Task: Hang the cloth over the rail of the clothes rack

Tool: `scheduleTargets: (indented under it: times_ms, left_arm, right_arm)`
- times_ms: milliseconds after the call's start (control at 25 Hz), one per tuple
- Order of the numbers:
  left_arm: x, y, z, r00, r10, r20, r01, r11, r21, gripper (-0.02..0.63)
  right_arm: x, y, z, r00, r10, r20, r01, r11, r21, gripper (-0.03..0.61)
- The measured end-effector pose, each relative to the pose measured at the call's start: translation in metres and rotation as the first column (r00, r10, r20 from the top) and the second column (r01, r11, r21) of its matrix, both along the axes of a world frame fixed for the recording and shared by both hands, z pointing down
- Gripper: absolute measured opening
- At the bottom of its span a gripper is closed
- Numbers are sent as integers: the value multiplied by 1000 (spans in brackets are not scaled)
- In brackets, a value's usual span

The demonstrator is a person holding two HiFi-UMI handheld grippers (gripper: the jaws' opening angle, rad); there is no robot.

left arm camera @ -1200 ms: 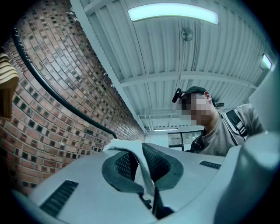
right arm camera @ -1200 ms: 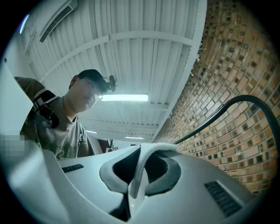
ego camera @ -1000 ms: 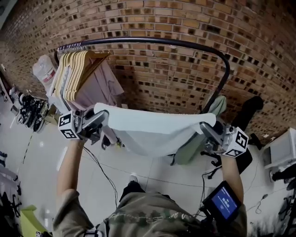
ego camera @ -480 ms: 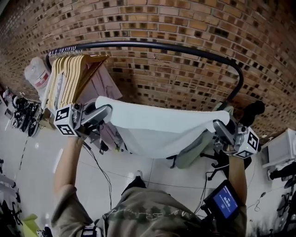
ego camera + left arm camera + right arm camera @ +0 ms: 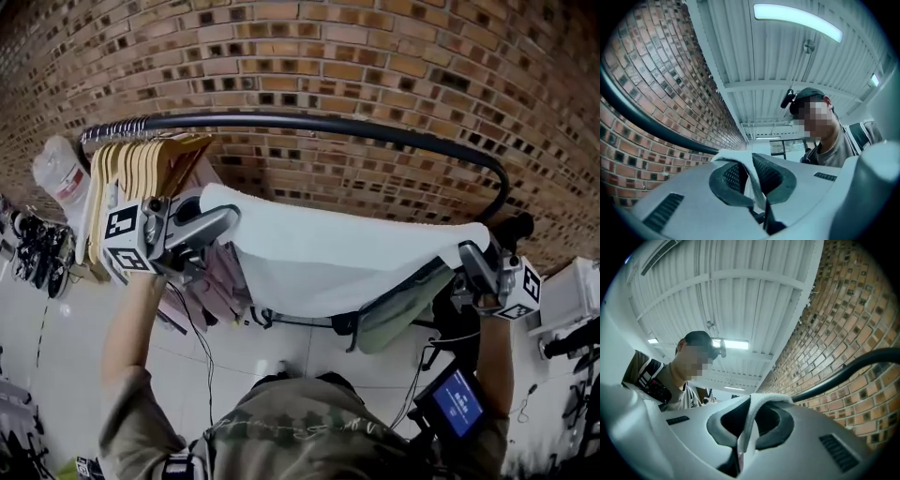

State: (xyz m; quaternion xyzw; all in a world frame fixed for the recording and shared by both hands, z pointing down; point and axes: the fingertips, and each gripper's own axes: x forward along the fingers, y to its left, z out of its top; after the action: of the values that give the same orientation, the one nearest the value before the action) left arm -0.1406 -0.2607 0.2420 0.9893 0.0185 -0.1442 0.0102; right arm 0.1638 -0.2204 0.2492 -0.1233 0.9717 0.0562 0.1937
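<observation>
A pale white cloth [image 5: 328, 258] is stretched wide between my two grippers, sagging in the middle just below and in front of the black rail [image 5: 309, 127] of the clothes rack. My left gripper [image 5: 217, 220] is shut on the cloth's left corner [image 5: 749, 165]. My right gripper [image 5: 466, 255] is shut on the right corner [image 5: 749, 416]. Both gripper views point upward, and each shows a cloth edge pinched between the dark pads, with the rail [image 5: 642, 124] [image 5: 853, 369] running close alongside.
Several wooden hangers [image 5: 141, 169] and a pinkish garment [image 5: 211, 281] crowd the rail's left end. A brick wall [image 5: 375, 75] stands right behind the rack. A green garment [image 5: 398, 314] hangs below the cloth at right. Shoes [image 5: 37, 253] lie on the floor far left.
Both grippers have risen with the cloth and spread further apart, bringing it closer under the rail. The grips on both corners are unchanged.
</observation>
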Motion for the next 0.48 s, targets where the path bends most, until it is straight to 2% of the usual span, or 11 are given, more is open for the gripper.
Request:
scheduleTargets:
  times_ms: [200,360,480]
  left_arm:
    - [2,-22,-30,999,-14,-35,14,1000,1,14]
    - [-1,-34,-54,999,-35,-10,36,998,51,14]
    - [-2,-39,-76,1000,-18,-1,18,997,81,14]
  right_arm:
    - [3,-21,-41,998,-9,-64,11,999,34,18]
    - [1,-34,-68,992,-29,-124,41,995,90,18]
    - [1,-43,-86,989,-44,-142,59,993,100,18]
